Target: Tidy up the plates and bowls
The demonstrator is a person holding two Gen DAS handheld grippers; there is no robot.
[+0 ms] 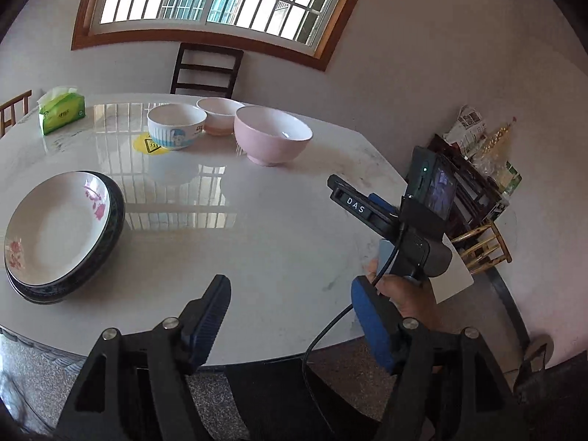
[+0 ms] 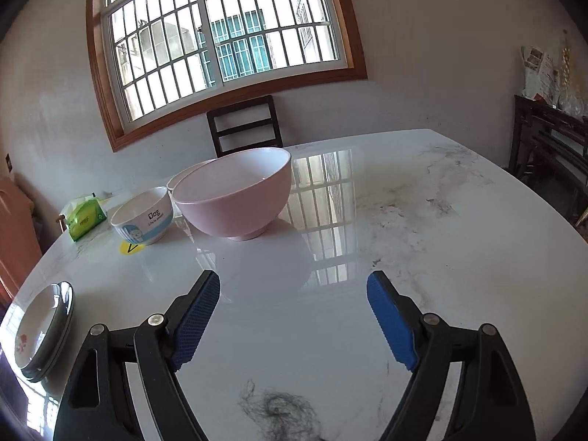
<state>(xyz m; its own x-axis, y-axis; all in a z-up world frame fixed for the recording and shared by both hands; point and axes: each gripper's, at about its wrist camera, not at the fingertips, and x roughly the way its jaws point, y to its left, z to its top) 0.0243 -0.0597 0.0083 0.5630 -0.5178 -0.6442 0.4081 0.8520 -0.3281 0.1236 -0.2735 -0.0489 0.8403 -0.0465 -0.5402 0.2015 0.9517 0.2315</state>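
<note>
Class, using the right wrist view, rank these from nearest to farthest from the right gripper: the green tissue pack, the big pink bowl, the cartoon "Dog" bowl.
From the right gripper:
1. Big pink bowl, straight ahead, slightly left.
2. Cartoon "Dog" bowl, further left, beside the pink bowl.
3. Green tissue pack, far left, near the table's edge.

A home dining room: a glossy marble-look table (image 2: 367,220) holding bowls (image 2: 235,198), stacked plates (image 1: 62,231) and a tissue pack (image 1: 62,110), a dark wooden chair (image 2: 244,125) at its far side, beneath a barred, wood-framed window (image 2: 220,36).
</note>
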